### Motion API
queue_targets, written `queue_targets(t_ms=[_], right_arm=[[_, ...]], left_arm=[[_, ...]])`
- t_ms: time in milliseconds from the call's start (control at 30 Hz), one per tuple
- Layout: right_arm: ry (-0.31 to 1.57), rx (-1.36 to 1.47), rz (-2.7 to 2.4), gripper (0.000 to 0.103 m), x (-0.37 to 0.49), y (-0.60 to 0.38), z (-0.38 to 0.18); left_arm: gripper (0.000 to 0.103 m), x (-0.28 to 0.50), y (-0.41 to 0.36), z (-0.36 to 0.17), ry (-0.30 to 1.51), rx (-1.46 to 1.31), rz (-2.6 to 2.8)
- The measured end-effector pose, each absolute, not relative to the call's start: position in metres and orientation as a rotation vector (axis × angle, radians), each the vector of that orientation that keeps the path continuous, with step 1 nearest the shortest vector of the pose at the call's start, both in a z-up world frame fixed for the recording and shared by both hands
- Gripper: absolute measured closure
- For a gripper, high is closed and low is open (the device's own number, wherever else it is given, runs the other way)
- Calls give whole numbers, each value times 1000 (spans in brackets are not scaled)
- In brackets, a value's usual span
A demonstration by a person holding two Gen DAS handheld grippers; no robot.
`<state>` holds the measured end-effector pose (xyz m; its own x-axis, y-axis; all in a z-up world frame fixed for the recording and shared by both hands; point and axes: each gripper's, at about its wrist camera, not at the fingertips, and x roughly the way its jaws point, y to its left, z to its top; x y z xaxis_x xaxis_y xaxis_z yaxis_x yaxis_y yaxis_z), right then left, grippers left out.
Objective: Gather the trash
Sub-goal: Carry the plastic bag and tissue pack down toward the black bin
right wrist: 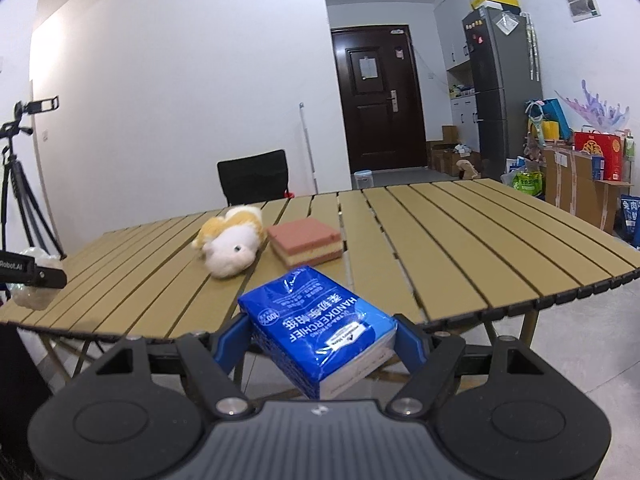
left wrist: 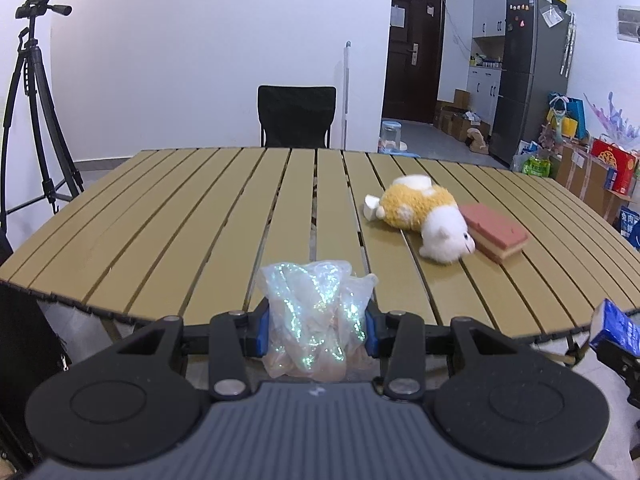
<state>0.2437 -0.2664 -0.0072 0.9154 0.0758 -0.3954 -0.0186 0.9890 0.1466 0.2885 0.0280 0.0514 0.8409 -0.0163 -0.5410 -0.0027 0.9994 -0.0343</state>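
My left gripper [left wrist: 316,332] is shut on a crumpled clear plastic wrapper [left wrist: 316,312] that glints green, held just off the near edge of the slatted table [left wrist: 180,220]. My right gripper [right wrist: 320,340] is shut on a blue handkerchief tissue pack [right wrist: 316,324], tilted, also off the table's near edge. In the left wrist view the tissue pack [left wrist: 616,328] shows at the far right. In the right wrist view the wrapper [right wrist: 34,280] and the left gripper's side show at the far left.
A yellow and white plush toy [left wrist: 424,216] lies on the table beside a pink-topped sponge [left wrist: 496,232]. A black chair [left wrist: 296,116] stands behind the table. A tripod with a camera [left wrist: 36,100] stands at the left. Boxes and bags crowd the floor at the right.
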Motion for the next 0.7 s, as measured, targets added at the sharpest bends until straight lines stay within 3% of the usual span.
queue_targets(t_ms=[700], right_arm=[[601, 56, 108, 28, 197, -225, -67]], left_arm=[[61, 216, 31, -23, 704, -52, -28]])
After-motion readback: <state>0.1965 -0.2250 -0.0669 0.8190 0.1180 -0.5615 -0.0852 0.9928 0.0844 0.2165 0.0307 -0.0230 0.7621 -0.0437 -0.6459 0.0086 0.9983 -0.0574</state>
